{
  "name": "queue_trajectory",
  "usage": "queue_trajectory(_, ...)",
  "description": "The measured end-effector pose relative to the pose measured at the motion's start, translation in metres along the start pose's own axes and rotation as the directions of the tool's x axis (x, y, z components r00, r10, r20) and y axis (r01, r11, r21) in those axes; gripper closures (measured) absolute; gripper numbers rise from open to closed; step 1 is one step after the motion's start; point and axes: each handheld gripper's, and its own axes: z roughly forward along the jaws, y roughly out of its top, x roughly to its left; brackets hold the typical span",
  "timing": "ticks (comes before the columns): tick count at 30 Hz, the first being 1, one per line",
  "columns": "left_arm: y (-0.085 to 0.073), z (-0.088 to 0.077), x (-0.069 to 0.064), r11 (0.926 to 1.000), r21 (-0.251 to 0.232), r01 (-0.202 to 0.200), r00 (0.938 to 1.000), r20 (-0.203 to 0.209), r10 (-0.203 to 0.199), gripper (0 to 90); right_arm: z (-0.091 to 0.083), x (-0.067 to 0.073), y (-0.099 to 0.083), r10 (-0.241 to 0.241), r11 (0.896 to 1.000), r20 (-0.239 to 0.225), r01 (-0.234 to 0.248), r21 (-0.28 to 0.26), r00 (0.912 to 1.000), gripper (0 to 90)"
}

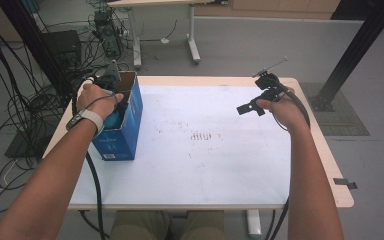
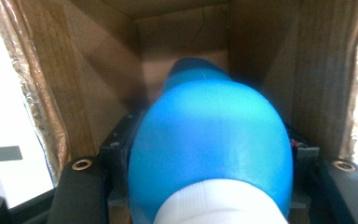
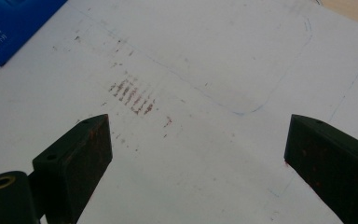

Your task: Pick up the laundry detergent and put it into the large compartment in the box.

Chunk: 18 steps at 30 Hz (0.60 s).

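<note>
Left tool (image 1: 114, 107) in blue box (image 1: 130, 127) on scuffed white table (image 1: 205, 150)

My left gripper (image 1: 114, 102) is disappearing inside the open blue cardboard box (image 1: 130, 131); the smooth blue rounded object (image 2: 209, 149) is blurring, running off the bottom edge.

The person's forearms are bare, with a grey-white band and dark strap at the left wrist (image 1: 91, 119) and khaki trousers. The left gripper (image 1: 111, 85) and right gripper (image 1: 252, 108) are black, each trailing a thick black cable. The right gripper's jaws are blocky, matte black, scuffed reddish, with brass-ringed screw holes (image 3: 1, 182).
</note>
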Motion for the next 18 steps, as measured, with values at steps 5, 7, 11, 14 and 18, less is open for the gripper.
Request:
queue_trajectory(5, -0.0003, 0.0002, -0.0006, 1.0, -0.001, -0.001, 1.0, -0.003, 0.001, 37.5, -0.0003, 0.0003, -0.0003, 0.0, 1.0, 0.0, 0.0, -0.003, 1.0, 7.4)
queue_trajectory(7, -0.0005, 0.0002, -0.001, 1.0, -0.002, -0.003, 1.0, -0.003, 0.003, 37.5, -0.0004, 0.0002, -0.0004, 0.0, 1.0, 0.0, 0.0, -0.002, 1.0, 7.4)
queue_trajectory(11, -0.0002, 0.0002, -0.0009, 1.0, 0.001, -0.002, 1.0, -0.003, 0.002, 37.5, -0.0006, 0.0001, -0.0006, 0.0, 1.0, -0.002, 0.0, -0.003, 1.0, 7.3)
queue_trajectory(14, -0.0007, 0.0003, -0.0003, 1.0, 0.0, -0.001, 1.0, -0.002, 0.001, 37.5, -0.001, 0.0004, -0.001, -0.002, 1.0, 0.001, 0.002, -0.006, 1.0, 7.4)
queue_trajectory(18, -0.0019, 0.0004, -0.0005, 1.0, -0.006, -0.002, 1.0, -0.005, 0.002, 37.6, -0.001, 0.0008, -0.0007, 0.0, 1.0, 0.0, 0.0, -0.004, 1.0, 7.4)
